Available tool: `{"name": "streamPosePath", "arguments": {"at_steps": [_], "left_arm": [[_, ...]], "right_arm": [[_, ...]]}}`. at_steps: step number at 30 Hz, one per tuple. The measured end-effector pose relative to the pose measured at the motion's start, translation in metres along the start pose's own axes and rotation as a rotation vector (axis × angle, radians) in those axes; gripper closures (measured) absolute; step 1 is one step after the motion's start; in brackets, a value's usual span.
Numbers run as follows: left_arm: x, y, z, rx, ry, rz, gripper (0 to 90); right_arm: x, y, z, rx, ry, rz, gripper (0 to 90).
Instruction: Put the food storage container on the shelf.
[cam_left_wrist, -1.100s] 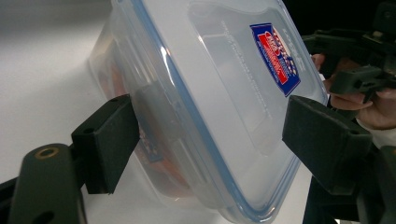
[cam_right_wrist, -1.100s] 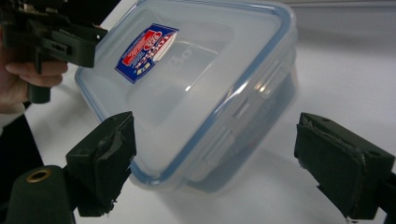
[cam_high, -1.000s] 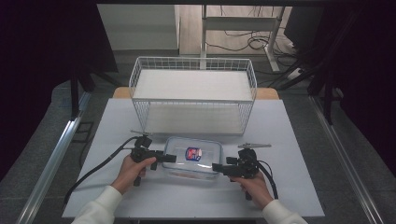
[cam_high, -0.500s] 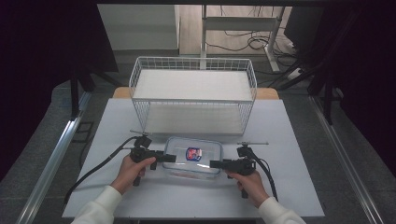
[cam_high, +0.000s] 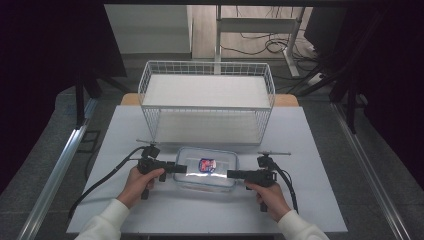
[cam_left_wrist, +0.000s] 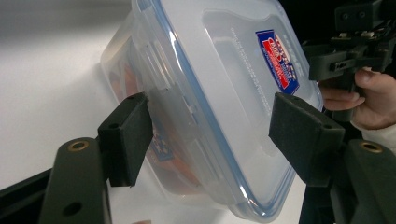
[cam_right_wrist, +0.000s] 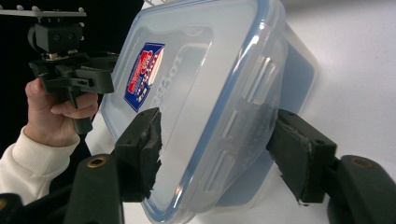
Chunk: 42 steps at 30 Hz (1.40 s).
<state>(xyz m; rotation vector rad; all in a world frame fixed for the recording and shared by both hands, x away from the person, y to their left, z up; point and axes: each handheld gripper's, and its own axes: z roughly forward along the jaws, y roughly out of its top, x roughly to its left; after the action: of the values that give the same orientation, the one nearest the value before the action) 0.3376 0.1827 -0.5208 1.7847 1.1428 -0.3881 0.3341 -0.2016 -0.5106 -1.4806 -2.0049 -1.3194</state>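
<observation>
Both sets of jaws have just been closing in on the clear plastic container (cam_high: 207, 167), which sits low in the middle of the high view on the white table (cam_high: 125, 125), just in front of the wire basket (cam_high: 207, 102). Compared with a second ago the hands have hardly shifted; what has changed is the gap between the jaws, and the right gripper (cam_high: 235, 174) now reaches slightly further in over the container's right end. I read that as the person settling a two-sided hold before lifting the box, perhaps toward the basket behind it, though the lift has not begun: the container looks flat on the table. The left gripper (cam_high: 181, 168) comes in from the left with the box's end between its jaws. In the left gripper view the container (cam_left_wrist: 205, 93) runs diagonally up the frame; the pad on the lid side stands visibly clear of the lid, so this grip is not yet clamped. In the right gripper view the container (cam_right_wrist: 201, 107) again lies between the jaws, the pad at lower left close against the lid and the one at lower right near the wall; whether they truly press I cannot tell for certain, but a sliver of gap seems to remain. The red and blue label (cam_high: 206, 164) marks the lid's centre, and something orange shows dimly inside.
</observation>
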Motion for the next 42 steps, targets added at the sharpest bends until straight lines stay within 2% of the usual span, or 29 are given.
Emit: {"name": "streamPosePath", "arguments": {"at_steps": [5,10,17,19,29,36,42], "left_arm": [[0.000,0.000,-0.004,-0.013,0.002,0.003,35.2],[-0.002,-0.002,-0.008,-0.015,0.002,0.012,37.6],[-0.007,-0.004,-0.012,-0.022,0.009,0.030,41.5],[-0.009,-0.005,-0.015,-0.019,0.015,0.040,42.6],[-0.017,-0.008,-0.020,-0.032,0.028,0.051,45.9],[-0.020,-0.008,-0.022,-0.040,0.033,0.051,46.2],[-0.021,-0.006,-0.025,-0.054,0.025,0.052,47.3]], "right_arm": [[0.001,-0.001,-0.002,-0.002,0.017,0.011,42.1],[0.004,-0.003,-0.003,-0.006,0.014,0.004,43.6],[0.007,-0.005,-0.007,-0.016,0.024,0.033,48.8],[0.006,-0.006,-0.010,-0.015,0.040,0.047,51.0],[0.008,-0.006,-0.013,-0.012,0.055,0.089,53.1],[0.011,-0.005,-0.014,-0.012,0.054,0.082,53.1],[0.013,-0.001,-0.016,-0.019,0.055,0.048,53.0]]}}
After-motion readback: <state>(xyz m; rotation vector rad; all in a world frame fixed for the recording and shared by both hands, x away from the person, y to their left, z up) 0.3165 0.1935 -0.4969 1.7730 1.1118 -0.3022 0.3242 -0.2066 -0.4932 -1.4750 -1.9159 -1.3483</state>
